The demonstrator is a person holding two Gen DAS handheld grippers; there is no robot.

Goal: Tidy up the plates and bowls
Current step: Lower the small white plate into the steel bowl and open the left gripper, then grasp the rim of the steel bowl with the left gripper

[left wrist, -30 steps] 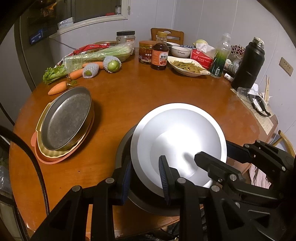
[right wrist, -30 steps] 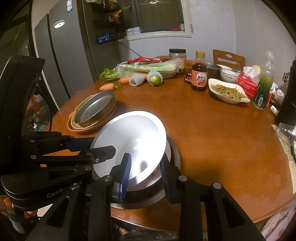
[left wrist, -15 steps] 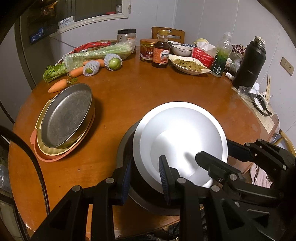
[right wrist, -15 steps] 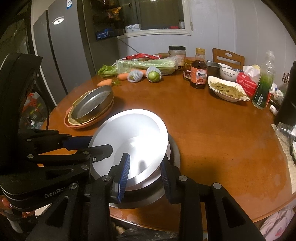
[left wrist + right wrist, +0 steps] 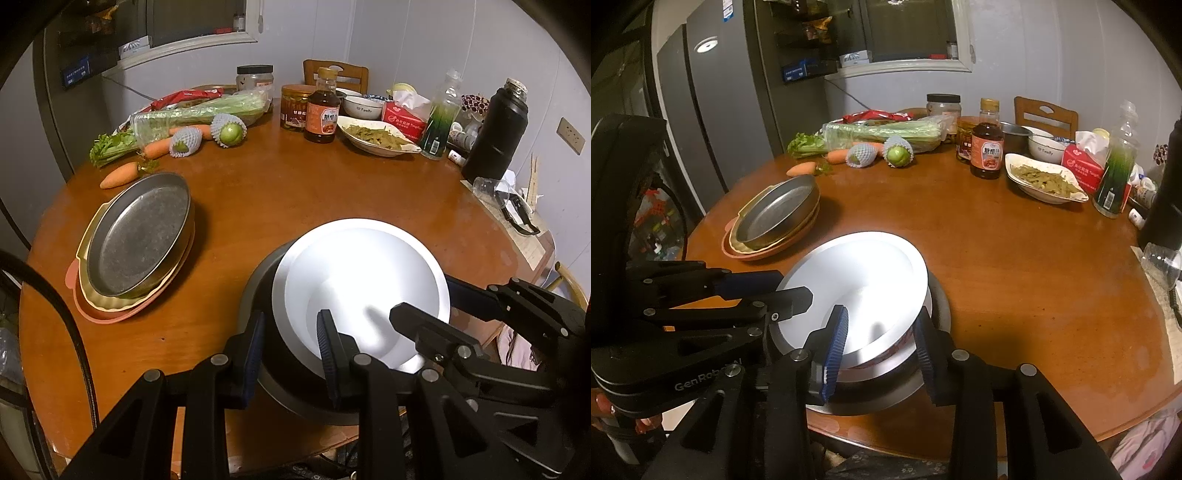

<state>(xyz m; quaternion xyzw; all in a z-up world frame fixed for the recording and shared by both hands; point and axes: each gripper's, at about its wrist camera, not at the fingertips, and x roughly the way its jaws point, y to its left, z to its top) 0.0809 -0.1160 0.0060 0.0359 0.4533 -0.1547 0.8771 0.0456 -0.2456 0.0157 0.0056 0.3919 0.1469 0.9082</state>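
Note:
A white plate lies tilted in a stack of bowls on a dark metal bowl at the table's near edge. My left gripper straddles the stack's left rim, its jaws partly open around the plate's edge and the dark bowl's rim. My right gripper straddles the near right rim of the same stack, its blue pads apart on either side. A second stack, a steel pan on a cream dish and a pink plate, sits to the left.
At the far side stand a sauce bottle, jars, a dish of greens, a white bowl, a tissue box, a green bottle and a black flask. Carrots, celery and wrapped fruit lie at far left. A fridge stands left.
The white plate has tilted slightly and sunk lower in the stack. Both grippers stay at the stack's rim, with only a small shift.

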